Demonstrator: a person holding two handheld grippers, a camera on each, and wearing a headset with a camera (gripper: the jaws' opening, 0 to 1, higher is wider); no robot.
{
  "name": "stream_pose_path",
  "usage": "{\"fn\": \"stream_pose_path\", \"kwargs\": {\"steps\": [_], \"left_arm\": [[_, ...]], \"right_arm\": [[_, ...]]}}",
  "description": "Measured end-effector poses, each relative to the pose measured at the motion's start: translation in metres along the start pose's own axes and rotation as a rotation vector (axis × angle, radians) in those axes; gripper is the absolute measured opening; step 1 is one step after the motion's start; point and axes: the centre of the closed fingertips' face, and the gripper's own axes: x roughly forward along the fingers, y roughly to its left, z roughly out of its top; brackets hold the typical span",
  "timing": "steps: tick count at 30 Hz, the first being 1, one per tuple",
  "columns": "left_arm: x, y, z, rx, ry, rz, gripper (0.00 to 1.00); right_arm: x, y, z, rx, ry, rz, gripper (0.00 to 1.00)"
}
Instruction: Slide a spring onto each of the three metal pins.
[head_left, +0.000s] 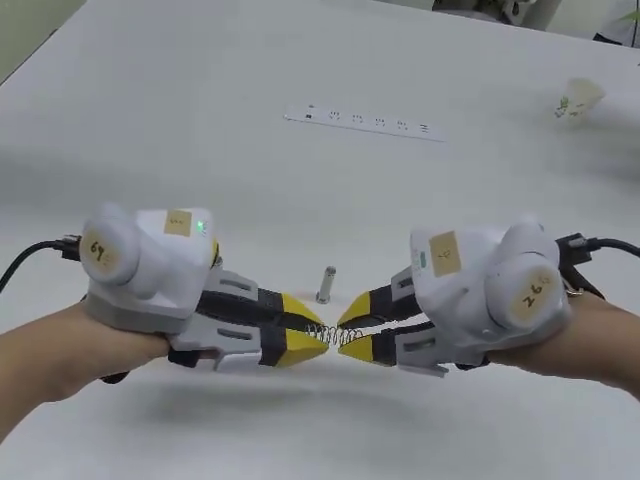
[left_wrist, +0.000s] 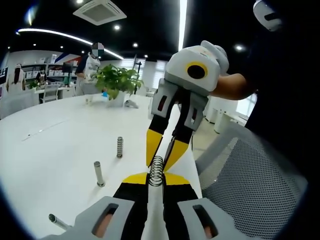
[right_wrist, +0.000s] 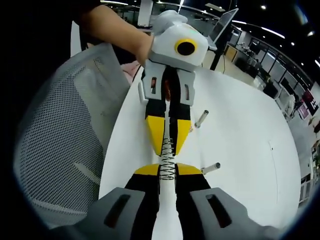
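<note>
Steel wire wound into a small silvery spring (head_left: 337, 336) is hanging level just above the white bench (head_left: 250, 190), close to its near edge, and you are pinching it from both ends. Your left gripper (head_left: 318, 336), white with yellow-tipped black jaws, is closing narrowly on one end; your matching right gripper (head_left: 352, 329) is nipping the other, its jaws drawn into a slim V. Just beyond the coil, toward the bench's middle, a short bare metal pin (head_left: 325, 285) is standing upright. In the left gripper view a second metal pin (left_wrist: 119, 147), apparently wearing a coil already, is standing further in, and a third pin (left_wrist: 56, 219) is sitting off to the side, its pose unclear. You are probably handing the spring over, so be easing one grip away while the other is holding lightly near one end, leaving the far bore open. Then be turning the coil upright and lining its axis over the bare pin's tip before lowering; squeezing harder is risking a kinked coil.
</note>
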Motion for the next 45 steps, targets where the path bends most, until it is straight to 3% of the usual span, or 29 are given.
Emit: {"fn": "stream_pose_path", "kwargs": {"steps": [7,19,25,35,45], "left_arm": [[-0.002,-0.004,0.001,-0.002,-0.006,-0.022,0.02],[-0.002,-0.006,-0.002,-0.003,0.007,-0.03,0.02],[-0.002,-0.007,-0.009,0.002,0.035,-0.034,0.02],[-0.002,-0.007,-0.01,0.008,0.04,-0.034,0.02],[-0.001,-0.009,-0.012,0.018,0.05,-0.039,0.02]], "right_arm": [[-0.003,0.0,-0.012,0.05,-0.002,-0.005,0.12],[-0.005,0.005,-0.01,0.06,-0.022,0.006,0.08],[-0.013,0.005,0.002,0.024,-0.042,0.003,0.07],[-0.018,0.003,0.021,-0.016,-0.078,0.01,0.07],[-0.019,0.004,0.036,-0.003,-0.119,0.044,0.07]]}}
